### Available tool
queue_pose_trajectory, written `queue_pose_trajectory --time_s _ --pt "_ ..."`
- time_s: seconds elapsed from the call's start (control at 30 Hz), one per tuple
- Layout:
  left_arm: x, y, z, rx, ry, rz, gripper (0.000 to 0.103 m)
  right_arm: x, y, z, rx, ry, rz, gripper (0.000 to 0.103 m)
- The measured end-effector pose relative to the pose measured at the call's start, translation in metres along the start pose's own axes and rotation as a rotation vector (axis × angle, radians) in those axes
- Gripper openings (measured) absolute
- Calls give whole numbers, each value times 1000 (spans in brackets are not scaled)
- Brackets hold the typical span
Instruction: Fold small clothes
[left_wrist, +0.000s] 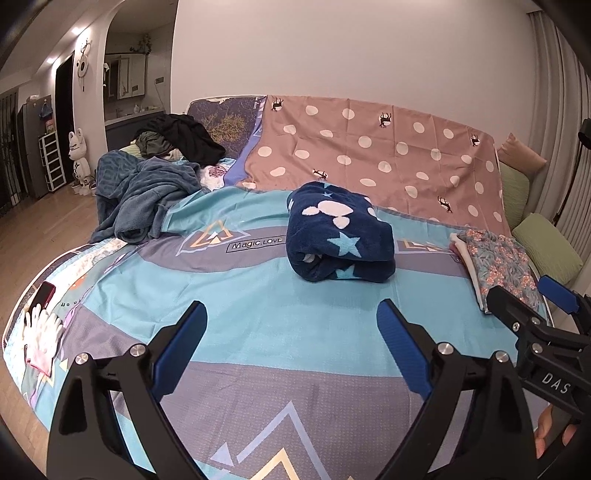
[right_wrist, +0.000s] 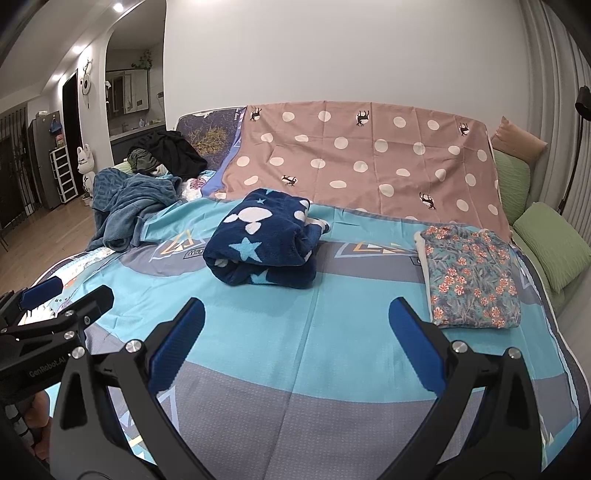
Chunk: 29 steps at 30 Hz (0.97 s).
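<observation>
Navy fleece garment with stars (right_wrist: 264, 242) lies folded mid-bed beside the folded floral cotton piece (right_wrist: 471, 275), so with left gripper (left_wrist: 291, 325) and right gripper (right_wrist: 297, 321) spread wide and empty, fetching from the rumpled blue-grey heap (left_wrist: 144, 195) seems next.

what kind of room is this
Likely a home living space: a bed or sofa bed under a turquoise sheet, green cushions by the curtains, and a kitchen-like nook beyond.

White wall (left_wrist: 351, 48) behind bed (left_wrist: 258, 332); wood floor (left_wrist: 44, 229) left; ceiling spotlights (right_wrist: 118, 6); possibly curtains (left_wrist: 569, 74) right.
</observation>
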<state>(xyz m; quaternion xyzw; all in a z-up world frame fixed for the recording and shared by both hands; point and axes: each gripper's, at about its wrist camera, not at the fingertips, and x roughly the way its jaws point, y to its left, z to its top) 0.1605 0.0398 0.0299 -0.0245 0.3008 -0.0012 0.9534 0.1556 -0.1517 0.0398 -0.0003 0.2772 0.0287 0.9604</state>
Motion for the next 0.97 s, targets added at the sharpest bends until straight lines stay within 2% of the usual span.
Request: queue_pose_trajectory --time_s 0.97 --pt "-1 -4 -4 20 7 2 93 -3 -1 -2 -4 4 -7 101"
